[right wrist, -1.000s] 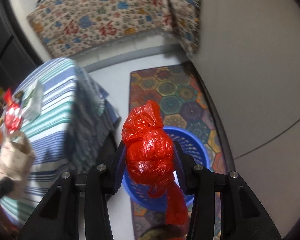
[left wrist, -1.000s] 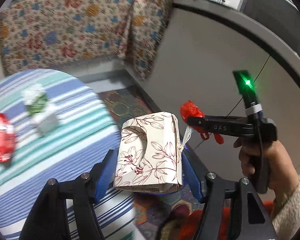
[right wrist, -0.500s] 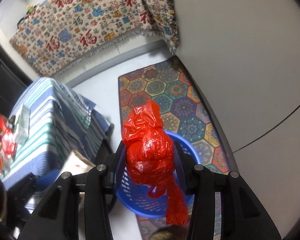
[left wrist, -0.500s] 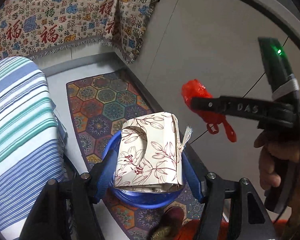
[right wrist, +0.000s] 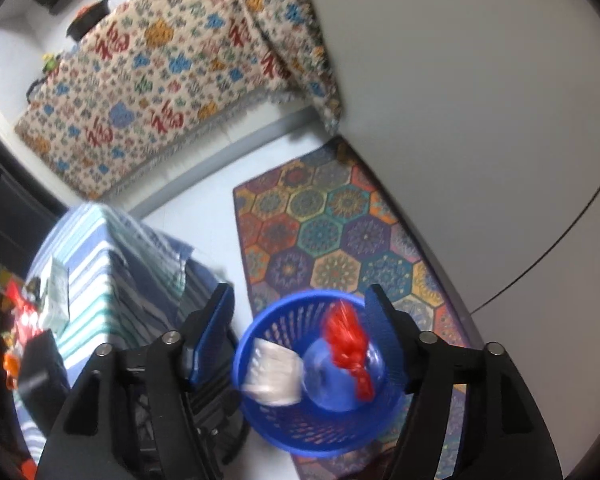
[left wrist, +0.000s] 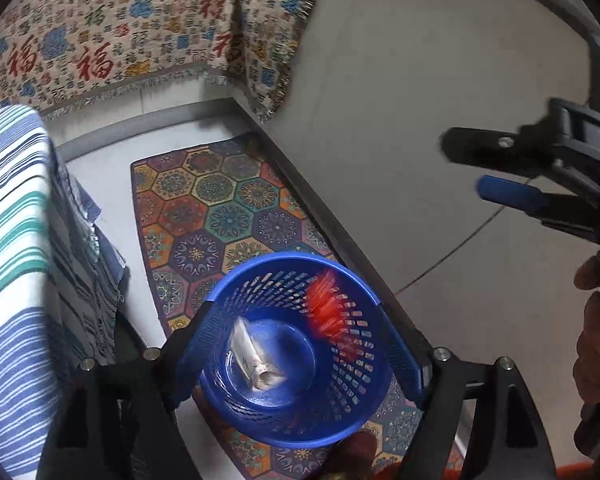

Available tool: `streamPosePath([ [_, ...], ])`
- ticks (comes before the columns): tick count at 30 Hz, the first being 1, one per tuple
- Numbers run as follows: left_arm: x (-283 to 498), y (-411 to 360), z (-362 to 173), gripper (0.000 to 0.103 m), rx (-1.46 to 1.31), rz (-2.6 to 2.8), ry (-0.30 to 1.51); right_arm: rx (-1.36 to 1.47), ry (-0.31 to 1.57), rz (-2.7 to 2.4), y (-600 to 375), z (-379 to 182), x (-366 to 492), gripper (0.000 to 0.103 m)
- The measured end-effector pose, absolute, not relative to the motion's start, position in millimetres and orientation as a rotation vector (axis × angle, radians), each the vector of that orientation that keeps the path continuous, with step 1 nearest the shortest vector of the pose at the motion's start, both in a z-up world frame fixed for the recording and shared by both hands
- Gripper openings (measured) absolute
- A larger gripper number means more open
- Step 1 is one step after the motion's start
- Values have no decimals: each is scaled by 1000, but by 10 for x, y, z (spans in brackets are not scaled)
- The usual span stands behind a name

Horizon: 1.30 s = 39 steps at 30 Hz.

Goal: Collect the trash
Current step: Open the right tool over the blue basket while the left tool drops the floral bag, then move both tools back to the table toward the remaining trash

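Both tongs, left [left wrist: 296, 350] and right [right wrist: 300, 332], have just been opening and stand wide with nothing between them, above the blue basket [left wrist: 220, 300] at lower centre. The floral paper bag [left wrist: 256, 360] and red plastic bag [right wrist: 346, 344] drop inside; holding steady over the rim keeps both in. More litter waits on the striped worktop [right wrist: 88, 264] at left.

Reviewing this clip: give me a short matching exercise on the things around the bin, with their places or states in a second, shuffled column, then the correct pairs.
Things:
1. Red plastic bag
2. Floral-print paper bag
3. Blue perforated plastic basket
4. Left gripper

Places or states:
A. stands on the hexagon-patterned rug
B. blurred, falling along the basket's inner wall
C. open, nothing between its fingers
D. lies on the basket's bottom

Pairs: 1-B, 2-D, 3-A, 4-C
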<state>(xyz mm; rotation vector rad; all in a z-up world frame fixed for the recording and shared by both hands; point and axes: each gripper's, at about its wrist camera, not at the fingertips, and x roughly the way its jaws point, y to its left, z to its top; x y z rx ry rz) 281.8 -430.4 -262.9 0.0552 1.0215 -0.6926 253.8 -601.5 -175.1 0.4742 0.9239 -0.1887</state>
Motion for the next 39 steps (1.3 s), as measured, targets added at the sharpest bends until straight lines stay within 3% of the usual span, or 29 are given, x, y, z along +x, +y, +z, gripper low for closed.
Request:
streamPosePath([
  [6,2676,-3969,-2296,80,-13,-735,969,415,832,-240,-5970,-1523,2479,80],
  [10,2345,-3578,-1828,80,-37,-741,894,350,746,-250,-5808,-1299,2448,96],
  [16,1956,-2690,-1477,81,-37,-670,828,245,670,-204,-5365,-1057,2408,98],
  [26,1770,-1014,-1762,81,42,-307,863,158,714,136,-3690,-1020,2332,98],
  [33,1754,-246,-1928,81,54,-133,888,46,936,340,-2445,-1596,2259,98],
  [39,1850,142,-2096,82,5,-52,902,-89,973,288,-2192,-1861,2407,99],
])
